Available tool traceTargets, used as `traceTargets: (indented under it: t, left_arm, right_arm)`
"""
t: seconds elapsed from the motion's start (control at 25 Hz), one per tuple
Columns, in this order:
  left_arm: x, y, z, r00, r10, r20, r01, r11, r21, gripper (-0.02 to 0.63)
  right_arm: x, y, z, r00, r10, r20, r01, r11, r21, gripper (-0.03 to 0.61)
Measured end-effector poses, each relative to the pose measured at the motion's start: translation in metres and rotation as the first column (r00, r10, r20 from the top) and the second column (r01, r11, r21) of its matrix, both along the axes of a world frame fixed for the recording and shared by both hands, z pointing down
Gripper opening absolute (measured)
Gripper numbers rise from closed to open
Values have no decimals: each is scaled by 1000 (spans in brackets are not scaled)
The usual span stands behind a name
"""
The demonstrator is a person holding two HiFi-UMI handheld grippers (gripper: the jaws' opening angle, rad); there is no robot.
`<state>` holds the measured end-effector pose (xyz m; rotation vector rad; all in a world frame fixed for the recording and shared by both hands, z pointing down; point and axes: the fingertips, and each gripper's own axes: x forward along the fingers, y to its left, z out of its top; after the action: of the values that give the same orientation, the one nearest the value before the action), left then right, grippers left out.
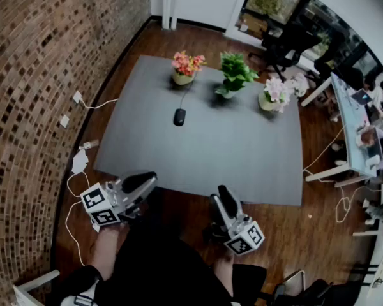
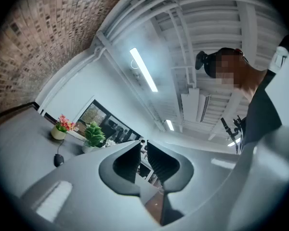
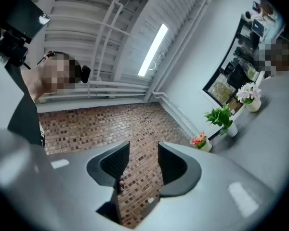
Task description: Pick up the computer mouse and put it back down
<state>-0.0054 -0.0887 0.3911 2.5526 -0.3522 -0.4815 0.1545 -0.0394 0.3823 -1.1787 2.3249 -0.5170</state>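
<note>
Our left tongs are closed and empty, short of the grey counter. The black corded computer mouse lies well beyond them, mid-counter, before the flowerpots. It looks light, rigid and smooth, so we judge its flanks the best hold. Our right tongs gape, empty.

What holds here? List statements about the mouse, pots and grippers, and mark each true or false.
The computer mouse lies on the grey table, held by nothing. True.
The right gripper grips the mouse. False: its jaws stand apart, empty.
The green plant stands between the pink-flowered pot and the white-flowered pot. True.
The left gripper is wide open. False: its jaws are shut, empty.
The mouse lies right of the green plant. False: left of it, near the pink-flowered pot.
</note>
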Motion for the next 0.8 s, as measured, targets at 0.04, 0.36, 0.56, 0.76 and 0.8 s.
traceTargets:
  t: [0.04,0.36,0.56,0.76,0.8]
  left_arm:
    - [-1,-20,2,1000,11,-3,-11,1000,-6,14]
    - [-11,-158,21,999,35,-6,-35,999,-14,15]
    - [-21,-207,55,998,-7,65,11,998,-59,22]
    - [-18,-238,111,971,-83,223,113,985,-128,190]
    - [-14,-247,126,950,-105,294,150,980,-133,283]
  right_arm:
    - [-4,-13,1,1000,12,-10,-12,1000,-13,158]
    - [-20,-121,-7,993,71,-90,-74,997,-28,158]
    - [-33,-168,12,995,41,-94,-49,995,-85,158]
    - [-36,-210,28,997,1,-83,-12,991,-136,158]
    - [-32,-219,32,997,-4,-71,-6,990,-144,158]
